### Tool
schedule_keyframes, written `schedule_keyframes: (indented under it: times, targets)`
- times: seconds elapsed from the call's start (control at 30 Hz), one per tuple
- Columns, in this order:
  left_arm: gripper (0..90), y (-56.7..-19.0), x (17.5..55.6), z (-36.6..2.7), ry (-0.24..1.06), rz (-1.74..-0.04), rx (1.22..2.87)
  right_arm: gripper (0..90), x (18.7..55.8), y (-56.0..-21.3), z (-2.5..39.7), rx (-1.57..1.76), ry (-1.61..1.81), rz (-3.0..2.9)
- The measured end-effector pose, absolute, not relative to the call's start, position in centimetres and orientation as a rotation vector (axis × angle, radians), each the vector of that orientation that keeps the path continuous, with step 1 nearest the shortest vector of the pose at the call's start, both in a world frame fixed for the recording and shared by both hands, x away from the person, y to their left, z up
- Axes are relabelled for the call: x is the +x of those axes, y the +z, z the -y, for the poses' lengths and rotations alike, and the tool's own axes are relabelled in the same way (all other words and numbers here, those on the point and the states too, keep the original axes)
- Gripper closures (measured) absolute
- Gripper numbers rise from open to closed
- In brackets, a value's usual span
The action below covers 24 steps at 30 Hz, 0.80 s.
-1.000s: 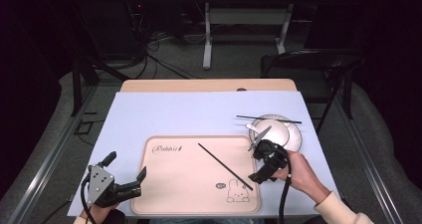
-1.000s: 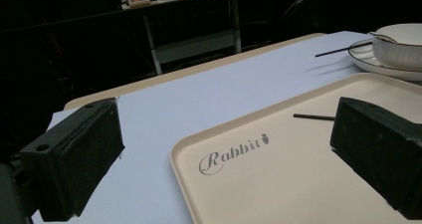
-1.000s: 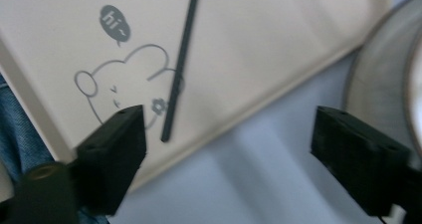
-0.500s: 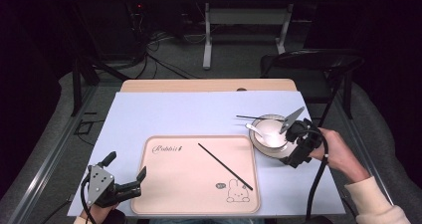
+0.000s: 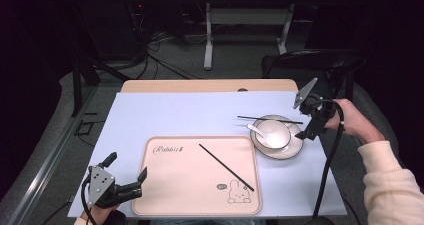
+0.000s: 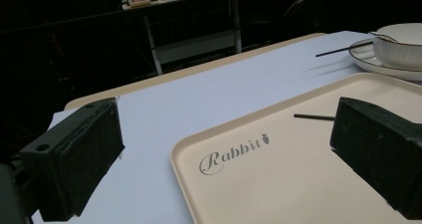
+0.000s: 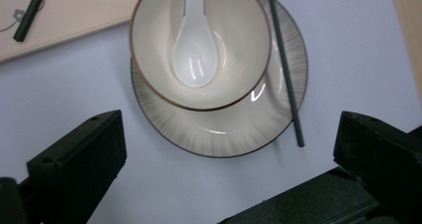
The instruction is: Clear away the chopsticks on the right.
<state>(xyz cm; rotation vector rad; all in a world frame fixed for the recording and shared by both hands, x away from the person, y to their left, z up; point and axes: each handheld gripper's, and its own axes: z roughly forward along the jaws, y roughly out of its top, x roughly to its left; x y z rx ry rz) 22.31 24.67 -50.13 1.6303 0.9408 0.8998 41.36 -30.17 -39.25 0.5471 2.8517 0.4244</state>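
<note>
**K:** Moved: right gripper (image 5: 303, 116) up and out past the far right rim of the plate (image 5: 295, 147) since half a second back; a second back, down at the tray's right edge. Left gripper (image 5: 126, 174) same spot throughout, off the near-left corner of the tray (image 5: 170, 195).

**M:** Jaw state on the right?

**K:** Wide open, nothing between. Hovering above the table, looking straight down on bowl (image 7: 149, 69) and plate in its own view.

**M:** Left?

**K:** Also spread wide, empty. Low over the blue mat (image 5: 165, 115), pointed across the tray toward the bowl.

**M:** Layout of the dishes?

**K:** Bowl seated on the plate, on the mat just right of the tray. White spoon (image 7: 195, 50) inside the bowl, scoop down in the well, handle leaning over the rim toward the tray side.

**M:** Chopsticks?

**K:** Split. One chopstick (image 7: 283, 64) resting across the far rim of the plate, beside the bowl, one end out over the mat. Other chopstick (image 5: 226, 160) lying diagonal on the tray, running from near the middle toward the rabbit print (image 5: 238, 192) at the near-right corner. Well apart from each other.

**M:** Contact with either gripper?

**K:** None. Both clear of everything.
</note>
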Motion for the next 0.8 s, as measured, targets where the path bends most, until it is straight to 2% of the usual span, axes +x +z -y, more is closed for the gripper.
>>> schedule_keyframes:
  times: [0.4,0.8]
  targets:
    - [0.0,-50.1,22.3,-24.7,0.901,-0.938,1.631,0.0,46.2,-39.7,29.9,0.452,0.279,-2.903]
    - [0.0,-50.1,22.3,-24.7,0.901,-0.94,1.63,0.0,49.5,-42.5,29.6,0.455,0.18,-2.934]
